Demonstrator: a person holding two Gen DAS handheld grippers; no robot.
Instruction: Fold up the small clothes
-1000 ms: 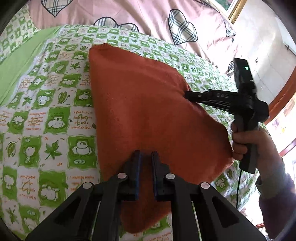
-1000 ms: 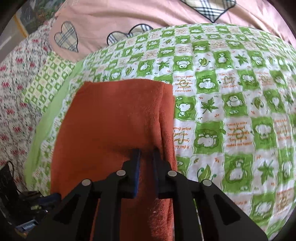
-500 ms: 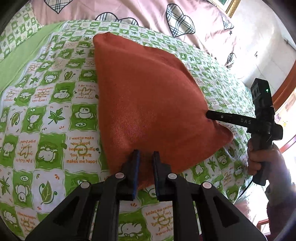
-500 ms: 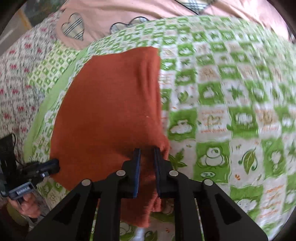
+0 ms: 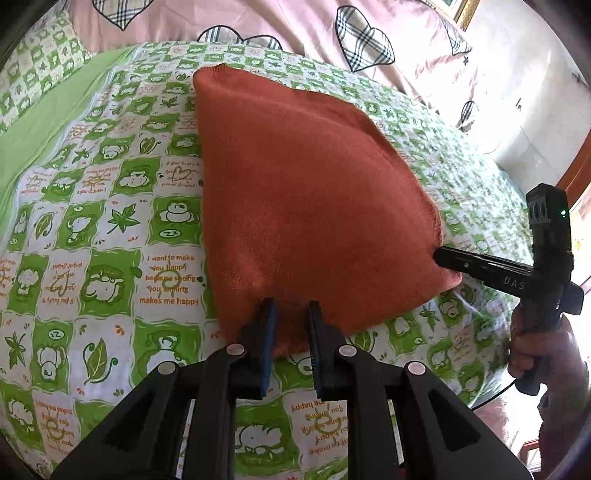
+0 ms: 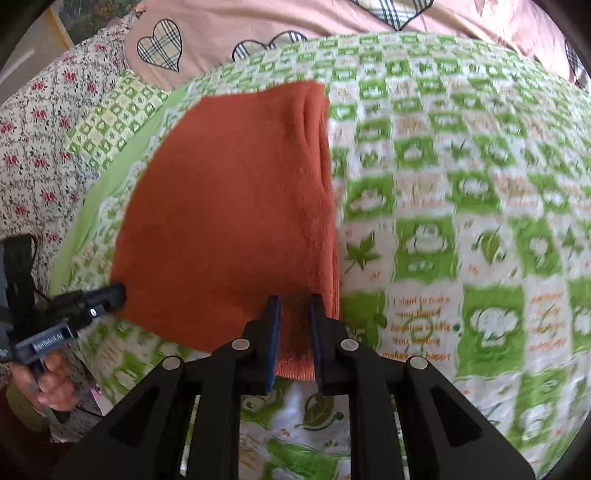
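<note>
Two hand-held grippers meet the near edge of a rust-orange cloth (image 5: 306,206), a small knit-looking garment or towel already doubled over and lying flat on a green-and-white checked bedspread (image 5: 99,229) with a pink heart-print quilt (image 5: 258,18) behind it. The left gripper (image 5: 291,325) sits at the near left corner, the right gripper (image 6: 295,325) at the near right corner. Both pairs of jaws have just been opening, and each stands slightly parted with the cloth's edge between the pads; whether the pads still press the fabric is hard to tell, though the gaps look slack. A hand (image 5: 532,343) holds the right tool's grip.

Judging by the flat lie of the cloth, one fold looks laid down and the corners are being let go. Next, each gripper likely needs to draw back clear without dragging the edge, then take fresh corners for another fold.
</note>
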